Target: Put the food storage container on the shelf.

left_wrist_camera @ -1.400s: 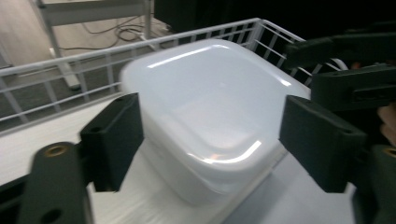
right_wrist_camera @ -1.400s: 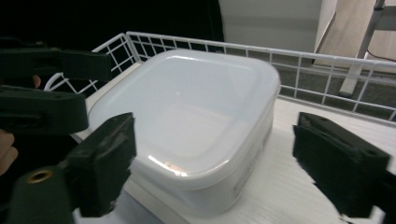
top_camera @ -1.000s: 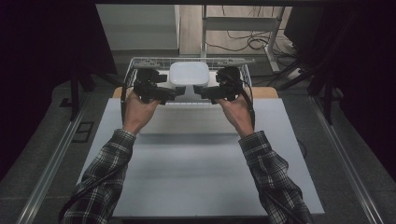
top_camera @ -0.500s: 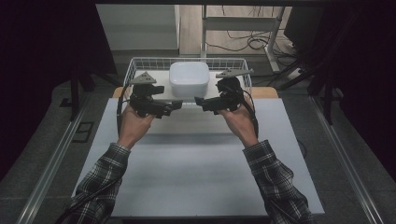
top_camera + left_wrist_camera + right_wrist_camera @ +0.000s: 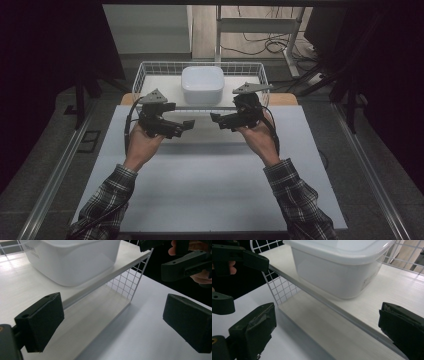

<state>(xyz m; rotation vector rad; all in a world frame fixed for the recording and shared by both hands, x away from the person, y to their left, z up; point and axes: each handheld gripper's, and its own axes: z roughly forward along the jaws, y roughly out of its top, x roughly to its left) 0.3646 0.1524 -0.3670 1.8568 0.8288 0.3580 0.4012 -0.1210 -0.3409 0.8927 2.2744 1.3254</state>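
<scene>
So here's the setup: a white, square-ish plastic container with rounded corners and a lid (image 5: 202, 84) is sitting inside a white wire-mesh basket (image 5: 142, 74) at the far edge of the white desk (image 5: 200, 190), roughly centered between the basket's side walls. In the gripper views you can see it rests on a pale wood-look board (image 5: 352, 315) that lines the basket, and one mesh wall (image 5: 126, 283) runs along the near side. The left gripper (image 5: 189, 123) and the right gripper (image 5: 215, 118) are both held just in front of the basket, close together, tips pointing toward each other, each a bit short of the near rim and not touching anything. Both have their jaws spread wide with nothing between them; in the left gripper view the two black pads (image 5: 41, 320) frame empty desk and basket edge, and it's the same story with the pads (image 5: 253, 328) in the right gripper view. My read on why they're held like that: the box is too wide for one gripper, so you'd want one on each side to squeeze and lift it over the mesh wall. Hovering symmetric in front of it, open, looks like either lining up for that or just clear of it.
</scene>
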